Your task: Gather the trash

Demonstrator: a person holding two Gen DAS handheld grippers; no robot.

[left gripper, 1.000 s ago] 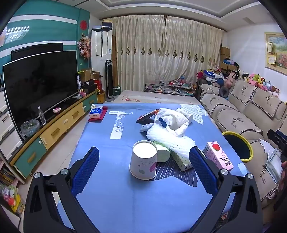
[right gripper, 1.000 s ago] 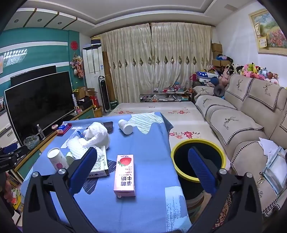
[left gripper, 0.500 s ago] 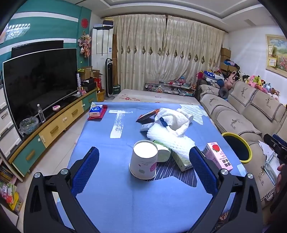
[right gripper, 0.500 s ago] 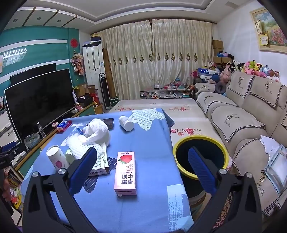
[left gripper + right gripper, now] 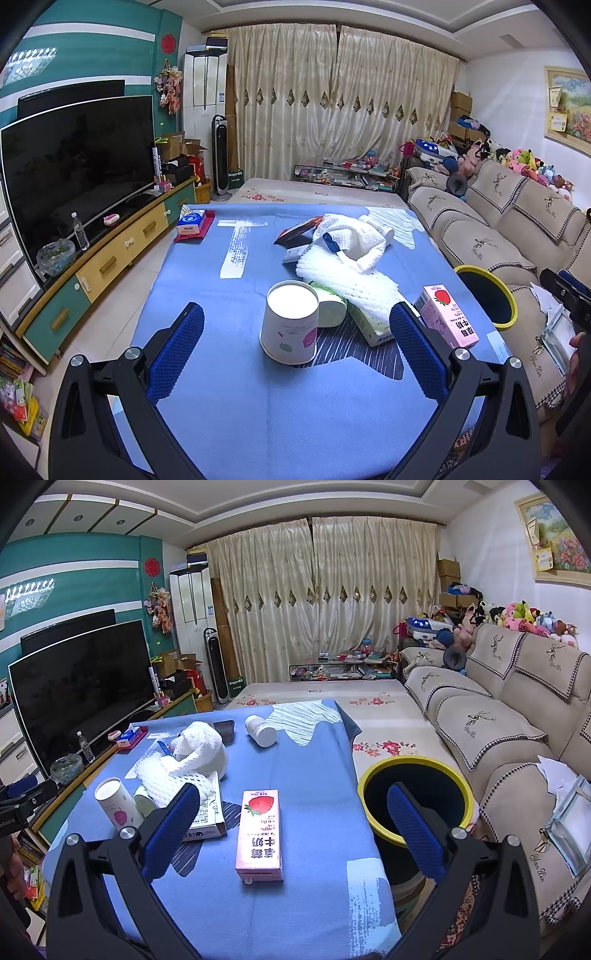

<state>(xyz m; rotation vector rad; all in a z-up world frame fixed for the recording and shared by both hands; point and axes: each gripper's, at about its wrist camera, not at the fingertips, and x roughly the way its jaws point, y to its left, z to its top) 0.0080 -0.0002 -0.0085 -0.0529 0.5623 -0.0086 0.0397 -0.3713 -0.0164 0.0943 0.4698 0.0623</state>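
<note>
Pink cardboard, the milk carton [image 5: 260,832] lies flat on the counter [image 5: 314,904] beside the yellow-rimmed bin [image 5: 415,797], likely light and crushable, best pinched across its narrow sides by the right tongs [image 5: 293,825], spread wide and empty like the left tongs [image 5: 295,347]

We see only part of the flat white printed box [image 5: 207,818] under the white foam netting [image 5: 166,779]; the yellow-rimmed dark bin [image 5: 487,295] is half hidden by the blue-clothed table's [image 5: 258,406] edge.

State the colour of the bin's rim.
Yellow; the bin's rim shows best in the right wrist view.
</note>
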